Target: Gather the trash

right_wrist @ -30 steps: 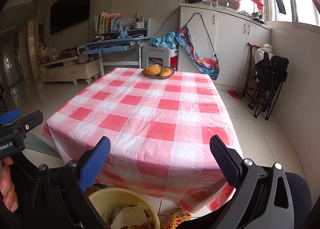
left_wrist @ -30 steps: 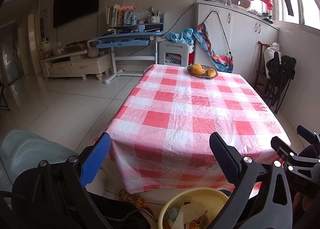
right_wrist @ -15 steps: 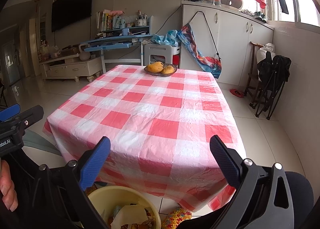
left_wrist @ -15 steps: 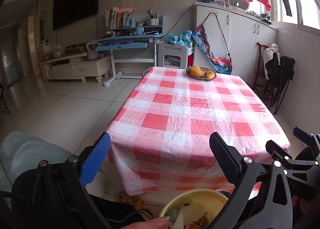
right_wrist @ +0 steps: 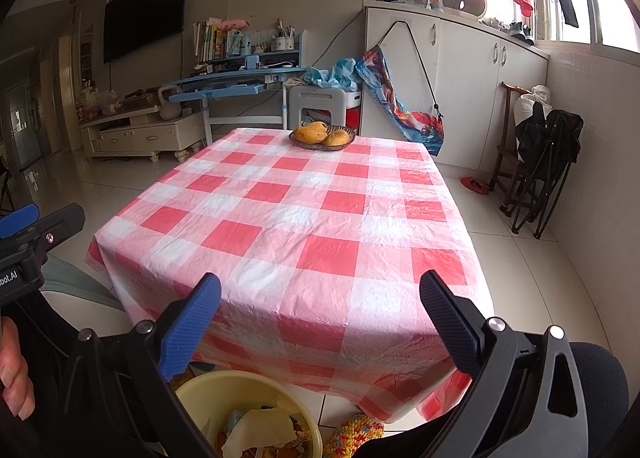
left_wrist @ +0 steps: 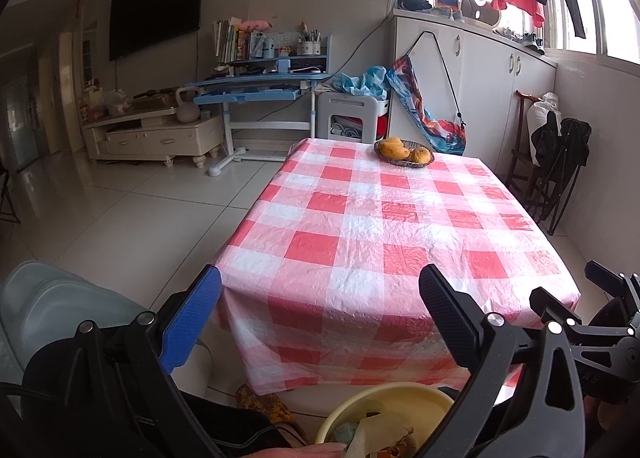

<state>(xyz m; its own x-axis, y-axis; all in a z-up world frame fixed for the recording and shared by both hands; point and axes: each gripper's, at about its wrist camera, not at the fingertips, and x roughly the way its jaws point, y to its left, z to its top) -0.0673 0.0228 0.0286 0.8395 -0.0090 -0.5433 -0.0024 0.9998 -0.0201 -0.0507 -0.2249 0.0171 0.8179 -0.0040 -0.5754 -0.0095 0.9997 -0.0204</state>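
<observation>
We are looking down at the yellow bin [right_wrist: 248, 414] sitting low in the frame, bottom centre of the right wrist view, and it is already holding crumpled paper and scraps [right_wrist: 260, 432]; in the left wrist view the same bin is peeking in at the bottom edge, just right of centre. It is standing on the floor just in front of the table's near edge, below the hanging checked cloth [right_wrist: 304, 225]. Our right gripper [right_wrist: 320, 298] is hovering above the bin with its jaws spread wide and nothing between them, and our left gripper [left_wrist: 320, 290] is doing the same, fingers far apart and empty. In the lower right of the left view we are catching the other gripper alongside. Moving outward, the tabletop is showing no loose litter that we can make out; only a basket of yellow fruit [right_wrist: 322, 136] is resting at the far end, upper centre of the frame, and that is hardly trash. We are judging that the collecting is at or near its end, with both tools free over the bin. The next move is calling for a scan of the cloth and the floor around the bin for anything missed; the colourful knitted thing [right_wrist: 352, 432] lying beside the bin we cannot identify.
</observation>
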